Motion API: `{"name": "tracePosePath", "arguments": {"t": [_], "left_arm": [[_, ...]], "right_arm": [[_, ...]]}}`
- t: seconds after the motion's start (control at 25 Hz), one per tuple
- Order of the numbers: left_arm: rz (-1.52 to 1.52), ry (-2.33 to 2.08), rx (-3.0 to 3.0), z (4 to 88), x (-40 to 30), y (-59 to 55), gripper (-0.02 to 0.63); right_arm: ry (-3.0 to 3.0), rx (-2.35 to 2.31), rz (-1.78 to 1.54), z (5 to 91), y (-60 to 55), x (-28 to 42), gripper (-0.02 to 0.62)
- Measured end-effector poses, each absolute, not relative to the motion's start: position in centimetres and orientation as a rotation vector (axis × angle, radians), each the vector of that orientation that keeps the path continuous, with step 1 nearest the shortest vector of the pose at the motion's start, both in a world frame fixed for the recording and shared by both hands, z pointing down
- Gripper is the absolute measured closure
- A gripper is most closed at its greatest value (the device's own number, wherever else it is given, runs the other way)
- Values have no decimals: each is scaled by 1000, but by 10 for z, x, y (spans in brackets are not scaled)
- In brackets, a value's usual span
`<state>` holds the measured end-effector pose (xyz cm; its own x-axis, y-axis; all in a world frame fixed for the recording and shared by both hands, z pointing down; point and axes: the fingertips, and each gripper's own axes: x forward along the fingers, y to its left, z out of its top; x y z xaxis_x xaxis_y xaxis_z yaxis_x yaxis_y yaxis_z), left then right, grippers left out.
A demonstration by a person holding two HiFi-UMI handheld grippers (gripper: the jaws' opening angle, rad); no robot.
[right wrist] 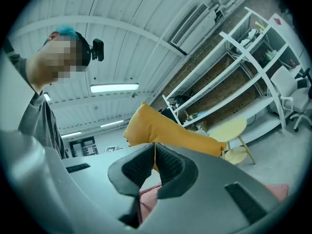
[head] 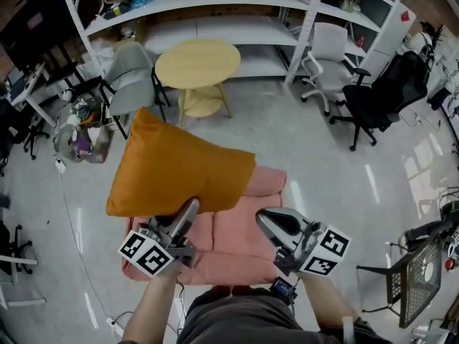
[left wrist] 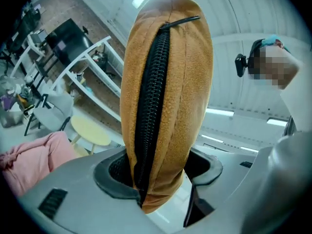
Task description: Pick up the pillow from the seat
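The left hand-held gripper [left wrist: 158, 177] pinched the orange pillow [head: 179, 167] by its zippered edge [left wrist: 151, 96], raised over the pink seat's [head: 247, 239] left edge. The right hand-held gripper [right wrist: 154, 167] was pressed together, empty. The pillow looked light, soft and floppy, so the seam seemed a firm hold.

I'm in a lab-type office workspace, not a home: long white shelving racks [head: 215, 9] run along the wall, with a white office chair [head: 326, 56], a black office chair [head: 380, 95] and a dark screen [head: 32, 20] at the left. Bare polished floor [head: 323, 185] with a loose cable [head: 72, 228], a round yellow table [head: 197, 63] and a pink seat [head: 244, 239]. Strip lights [right wrist: 114, 87] under a ribbed metal ceiling [right wrist: 146, 38].
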<state>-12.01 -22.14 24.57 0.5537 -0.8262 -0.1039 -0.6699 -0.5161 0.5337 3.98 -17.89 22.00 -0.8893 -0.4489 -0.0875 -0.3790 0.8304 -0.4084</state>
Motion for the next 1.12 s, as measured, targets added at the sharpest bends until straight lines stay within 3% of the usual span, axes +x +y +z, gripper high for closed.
{"name": "tracePosePath", "arguments": {"t": [0.4,1.12], "left_arm": [[-470,-1231,2426,201,-101,-195,322],[-424,-1256,2334,232,-72,-181,322]], "right_arm": [[2790,-595,-489,180,-153,56,578],[2787,-578,-575,196,-151,78,580]]}}
